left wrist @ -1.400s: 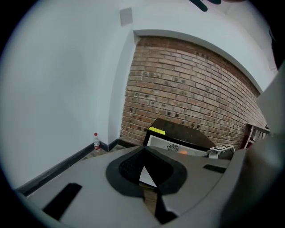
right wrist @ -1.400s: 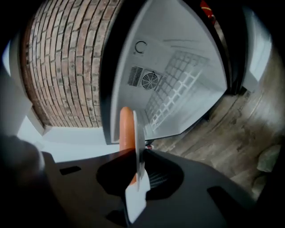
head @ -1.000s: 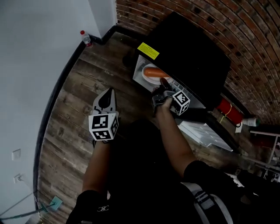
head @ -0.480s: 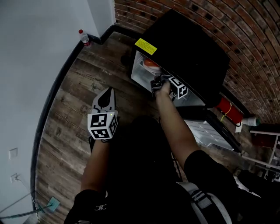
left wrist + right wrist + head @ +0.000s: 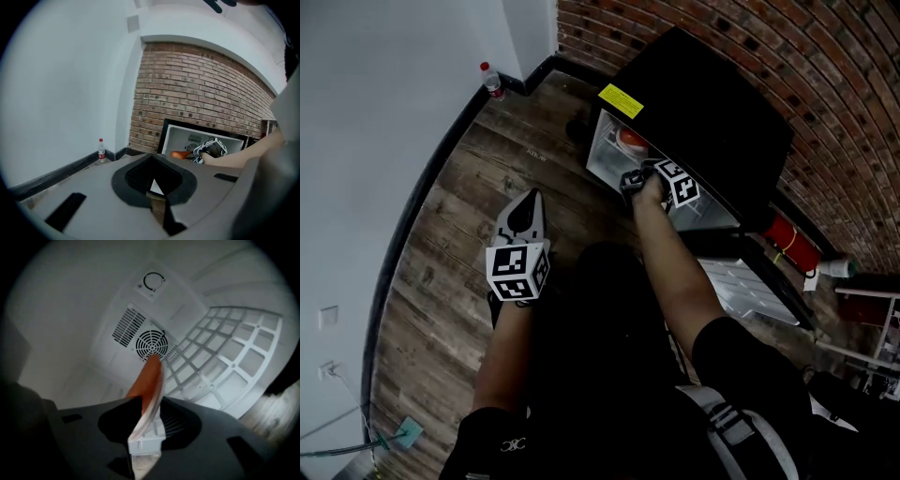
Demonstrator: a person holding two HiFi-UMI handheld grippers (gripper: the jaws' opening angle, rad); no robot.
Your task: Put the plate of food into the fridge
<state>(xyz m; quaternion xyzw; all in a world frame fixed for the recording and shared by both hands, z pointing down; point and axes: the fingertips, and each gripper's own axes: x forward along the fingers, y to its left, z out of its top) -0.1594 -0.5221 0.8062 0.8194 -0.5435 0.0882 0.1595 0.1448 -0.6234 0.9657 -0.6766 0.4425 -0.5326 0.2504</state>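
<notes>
The person kneels on a wooden floor (image 5: 487, 178) in front of a small black fridge (image 5: 703, 103) that stands against a brick wall (image 5: 825, 84). The fridge door (image 5: 741, 281) is swung wide open, and its white inner lining faces up in the head view. A yellow label (image 5: 621, 101) sits on the fridge's top near the opening.

The right hand-held gripper (image 5: 151, 404) reaches into the fridge's white compartment. Its jaws have just been opening and now stand part-way apart. The rim of the plate (image 5: 146, 414) is between them, and a gap shows beside the rim on the right, so the pads do not clamp it. The plate is seen edge-on in the right gripper view, with a long orange piece of food (image 5: 146, 376) lying on it. Behind the plate are a round fan grille (image 5: 151, 344) on the back wall and a white grid shelf (image 5: 225, 357). The views do not show whether the plate rests on that shelf.

The left hand-held gripper (image 5: 527, 202) is held over the floor, well apart from the fridge. Its jaws are together with nothing between them.

A plastic bottle (image 5: 491, 82) with a red cap stands on the floor in the corner where the white wall (image 5: 384, 112) meets the brick.
</notes>
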